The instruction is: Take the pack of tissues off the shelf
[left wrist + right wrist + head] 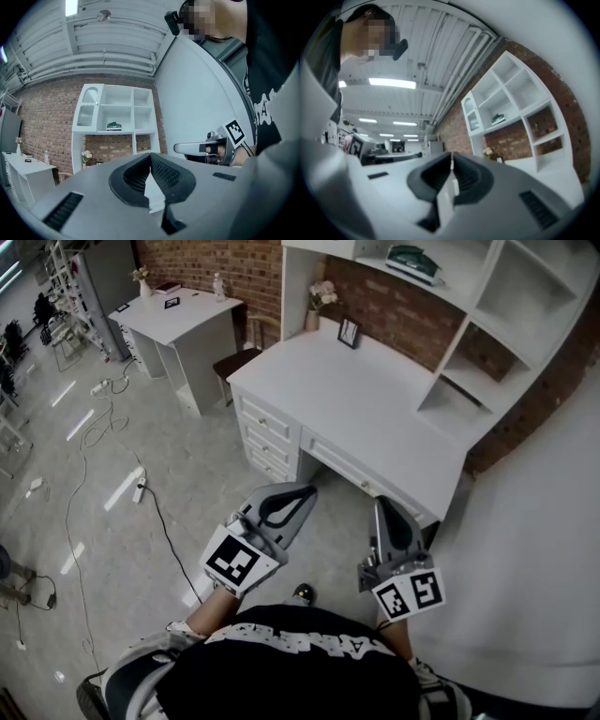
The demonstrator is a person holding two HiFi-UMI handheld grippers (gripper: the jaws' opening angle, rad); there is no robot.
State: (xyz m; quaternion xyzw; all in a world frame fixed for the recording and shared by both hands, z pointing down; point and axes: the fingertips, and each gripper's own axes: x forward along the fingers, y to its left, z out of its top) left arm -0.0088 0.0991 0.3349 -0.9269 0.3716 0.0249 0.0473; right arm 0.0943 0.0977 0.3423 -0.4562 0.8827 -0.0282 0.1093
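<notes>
two claws [307,491] [382,504], two white desks [375,399] [178,320], two flower vases [315,311] [143,283], one pack of tissues [412,261]

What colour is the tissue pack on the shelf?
The pack is dark green; the head view shows it best.

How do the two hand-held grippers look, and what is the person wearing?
The left gripper and the right gripper both have smooth grey bodies that taper towards the jaws, which are lined with dark ribbed pads. Each carries a marker cube, white with black squares. The person wears a black top with white print.
</notes>
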